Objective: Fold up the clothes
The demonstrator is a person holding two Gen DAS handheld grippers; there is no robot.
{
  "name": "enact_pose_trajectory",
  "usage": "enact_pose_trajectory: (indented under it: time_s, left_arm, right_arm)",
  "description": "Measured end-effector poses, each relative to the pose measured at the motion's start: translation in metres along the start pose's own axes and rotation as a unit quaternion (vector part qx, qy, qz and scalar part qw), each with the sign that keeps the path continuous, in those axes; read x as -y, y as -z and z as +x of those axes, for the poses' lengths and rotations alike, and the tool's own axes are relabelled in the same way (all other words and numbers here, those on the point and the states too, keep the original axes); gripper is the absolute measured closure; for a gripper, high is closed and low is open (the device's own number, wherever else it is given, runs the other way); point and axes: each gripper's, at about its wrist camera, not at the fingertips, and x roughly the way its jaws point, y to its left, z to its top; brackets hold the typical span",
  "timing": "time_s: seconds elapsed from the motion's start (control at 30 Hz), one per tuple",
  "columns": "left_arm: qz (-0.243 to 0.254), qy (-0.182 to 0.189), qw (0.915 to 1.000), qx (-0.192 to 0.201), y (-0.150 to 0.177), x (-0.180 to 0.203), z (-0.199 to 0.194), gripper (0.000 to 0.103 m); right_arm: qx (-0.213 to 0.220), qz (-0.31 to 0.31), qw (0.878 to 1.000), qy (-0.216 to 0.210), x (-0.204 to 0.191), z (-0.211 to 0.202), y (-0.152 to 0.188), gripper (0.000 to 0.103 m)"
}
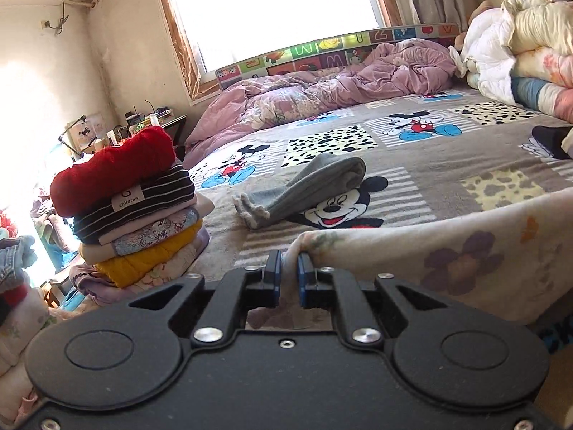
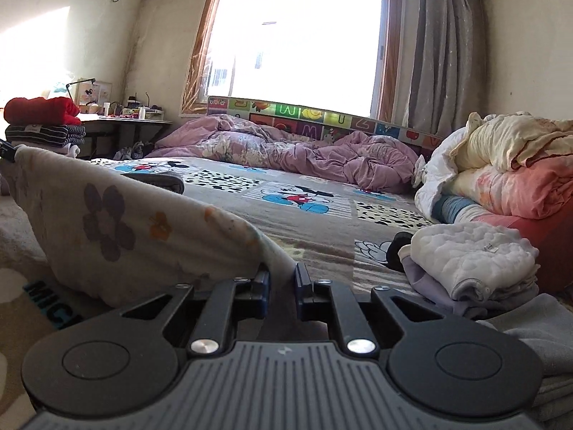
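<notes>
Floral cloth (image 1: 447, 251) pinched between fingers (image 1: 273, 267) (both pairs).

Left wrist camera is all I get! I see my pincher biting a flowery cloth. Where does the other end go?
Observer: The right gripper is shut on the floral cloth too, at its other corner.
Operator: Is anything lying next to that gripper?
Observer: Yes, a white bumpy garment lies on the bed, just to the gripper's right.
Operator: My window gets cut off. Does it have curtains?
Observer: A grey curtain hangs full length beside the window.
</notes>
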Motion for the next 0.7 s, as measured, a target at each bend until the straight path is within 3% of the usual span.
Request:
enact_pose_trajectory:
  time_s: [0.37,0.47,0.57,0.6,0.63,0.7]
  left_arm:
    - [-0.018,-0.014,0.9997,-0.011,-0.016,0.014,0.059,0.096]
    - [-0.013,-0.011,0.9990,-0.042,-0.013,0.020,0.085,0.095]
    - [-0.050,-0.021,0.9977,-0.040,-0.006,0.009,0.086,0.074]
    - [-0.063,-0.025,0.9969,-0.039,-0.003,0.006,0.087,0.063]
    - [-0.076,-0.028,0.9960,-0.038,-0.001,0.002,0.087,0.058]
    - [-0.118,-0.027,0.9919,-0.039,0.003,-0.011,0.085,0.057]
  right_arm:
    - [-0.032,0.042,0.999,-0.004,0.019,0.070,-0.002,0.090]
    - [-0.043,0.050,0.998,-0.001,0.025,0.086,-0.003,0.089]
    - [-0.056,0.059,0.997,0.015,0.027,0.095,0.001,0.083]
    - [-0.060,0.062,0.996,0.020,0.028,0.097,0.002,0.080]
    - [-0.064,0.065,0.995,0.026,0.029,0.100,0.003,0.078]
    - [-0.064,0.075,0.995,0.033,0.032,0.100,0.004,0.064]
